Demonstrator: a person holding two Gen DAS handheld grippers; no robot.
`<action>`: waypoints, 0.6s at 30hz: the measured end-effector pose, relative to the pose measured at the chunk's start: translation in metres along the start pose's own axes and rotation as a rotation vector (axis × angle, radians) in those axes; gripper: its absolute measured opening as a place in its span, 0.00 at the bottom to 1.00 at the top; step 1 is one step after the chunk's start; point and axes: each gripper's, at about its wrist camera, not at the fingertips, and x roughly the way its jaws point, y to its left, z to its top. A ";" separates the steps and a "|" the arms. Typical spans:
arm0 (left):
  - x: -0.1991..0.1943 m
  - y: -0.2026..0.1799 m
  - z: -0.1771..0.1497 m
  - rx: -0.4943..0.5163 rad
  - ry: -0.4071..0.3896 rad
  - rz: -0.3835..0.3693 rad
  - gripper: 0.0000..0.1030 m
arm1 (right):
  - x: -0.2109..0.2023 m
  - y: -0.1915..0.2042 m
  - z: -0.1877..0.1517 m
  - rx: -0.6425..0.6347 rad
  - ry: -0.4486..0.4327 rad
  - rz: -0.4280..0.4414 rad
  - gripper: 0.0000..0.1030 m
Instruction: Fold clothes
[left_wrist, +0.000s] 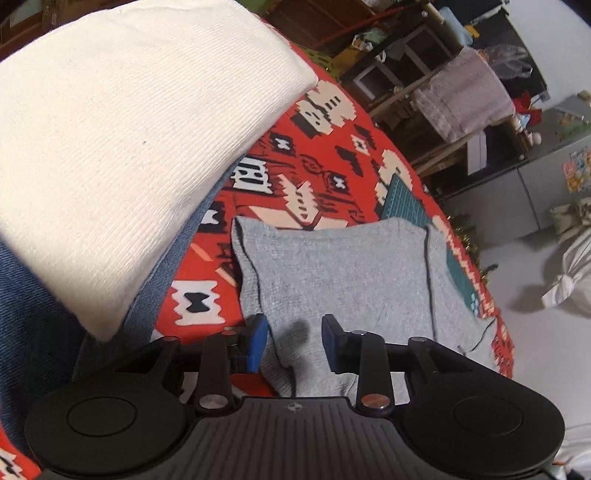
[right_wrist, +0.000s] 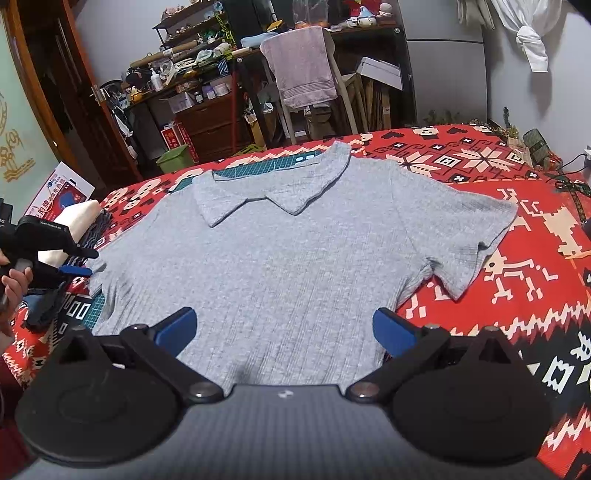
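A grey ribbed polo shirt (right_wrist: 295, 258) lies flat, face up, on a red patterned tablecloth (right_wrist: 498, 206), collar at the far side. My right gripper (right_wrist: 284, 328) is open wide over the shirt's near hem, with one blue pad near each lower corner. My left gripper (left_wrist: 295, 334) is open too, its blue fingers (left_wrist: 258, 339) astride the shirt's left sleeve (left_wrist: 332, 266); the fabric runs between them without being pinched. The right wrist view shows that left gripper (right_wrist: 74, 273) at the shirt's left edge, held by a hand (right_wrist: 14, 284).
A folded white cloth (left_wrist: 122, 147) rests on folded denim (left_wrist: 33, 314) left of the shirt. A green cutting mat (right_wrist: 258, 166) lies under the collar. Beyond the table stand a chair with a pinkish towel (right_wrist: 303, 66) and a cluttered desk (right_wrist: 192, 81).
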 end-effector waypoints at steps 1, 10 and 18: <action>0.001 0.002 0.001 -0.021 0.001 -0.015 0.33 | 0.000 0.000 0.000 0.000 -0.001 0.000 0.99; 0.003 0.000 -0.004 -0.052 0.034 -0.071 0.32 | 0.000 -0.003 -0.002 0.018 0.002 -0.004 0.99; 0.005 -0.005 -0.004 0.028 0.004 -0.029 0.22 | 0.001 -0.001 -0.002 0.013 0.004 -0.004 0.99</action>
